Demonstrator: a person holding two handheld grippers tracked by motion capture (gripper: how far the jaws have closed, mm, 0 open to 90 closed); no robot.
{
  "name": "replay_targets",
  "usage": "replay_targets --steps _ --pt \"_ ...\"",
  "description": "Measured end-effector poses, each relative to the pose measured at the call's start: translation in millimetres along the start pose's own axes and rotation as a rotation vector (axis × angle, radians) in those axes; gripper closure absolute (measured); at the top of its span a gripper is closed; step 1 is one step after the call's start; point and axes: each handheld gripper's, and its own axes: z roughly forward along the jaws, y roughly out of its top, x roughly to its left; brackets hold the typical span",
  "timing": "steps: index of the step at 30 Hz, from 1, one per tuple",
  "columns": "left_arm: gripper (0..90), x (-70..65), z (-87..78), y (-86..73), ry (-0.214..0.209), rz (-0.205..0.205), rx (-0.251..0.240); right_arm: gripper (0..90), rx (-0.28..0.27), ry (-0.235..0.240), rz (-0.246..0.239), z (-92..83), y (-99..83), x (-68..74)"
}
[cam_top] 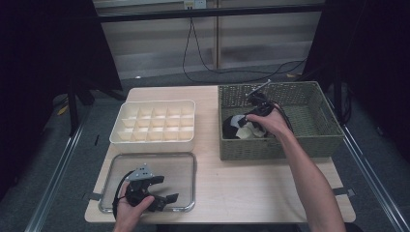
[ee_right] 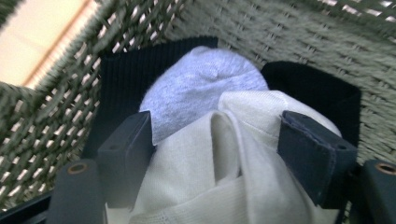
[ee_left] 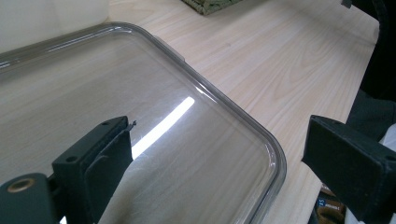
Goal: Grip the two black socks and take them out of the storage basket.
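Note:
My right gripper [cam_top: 249, 124] reaches down into the left end of a green woven basket [cam_top: 300, 96], over a small pile of socks [cam_top: 236, 129]. In the right gripper view its jaws [ee_right: 217, 128] stand wide apart on either side of a folded cream sock [ee_right: 210, 168]. A grey sock [ee_right: 196, 84] lies just beyond it, on top of black socks [ee_right: 121, 74]. My left gripper [cam_top: 165, 188] rests low over a clear plastic lid [cam_top: 183, 164] at the table's front left. It [ee_left: 219, 140] is open with nothing between the jaws.
A white box [cam_top: 154, 103] divided into several small compartments stands behind the clear lid [ee_left: 224, 98]. Basket walls [ee_right: 280, 28] close in around the socks. Bare wooden table [cam_top: 232, 183] lies between lid and basket. Cables trail across the floor beyond the table.

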Motion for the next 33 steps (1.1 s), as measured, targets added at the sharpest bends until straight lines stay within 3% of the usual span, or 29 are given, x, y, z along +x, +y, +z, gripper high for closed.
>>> replay_targets --steps 3,6,7,9,12,14,17,23,33 --pt "8.0 -0.3 -0.4 -0.1 -0.003 -0.008 -0.006 27.2 0.048 -0.004 -0.015 5.6 1.8 1.5" --pt "8.0 -0.7 -1.3 0.1 -0.012 -0.014 -0.011 38.2 0.079 -0.003 -0.006 9.0 2.4 0.0" --pt "8.0 -0.2 -1.1 0.4 -0.031 -0.034 -0.025 46.2 0.081 -0.012 -0.001 8.7 2.6 0.2" --pt "8.0 -1.4 0.0 1.6 -0.023 -0.029 -0.018 64.7 0.079 -0.018 0.009 7.4 2.1 -1.1" --pt "8.0 -1.7 1.2 1.8 -0.030 -0.020 -0.012 78.3 0.068 -0.013 0.009 4.6 2.1 -2.3" --pt "8.0 0.5 1.4 0.7 -0.053 -0.054 -0.034 80.9 0.053 -0.007 0.017 1.5 2.0 -2.6" --pt "8.0 0.2 1.2 2.3 -0.022 -0.020 -0.014 82.2 0.010 0.015 0.044 -4.5 0.8 -6.5" --pt "8.0 4.5 -0.1 1.3 -0.026 -0.036 -0.020 83.0 -0.108 0.093 0.085 -25.3 -4.3 -14.7" --pt "7.9 8.0 -1.3 0.1 -0.010 -0.045 -0.022 83.1 -0.311 0.142 0.158 -72.7 -23.7 -42.2"
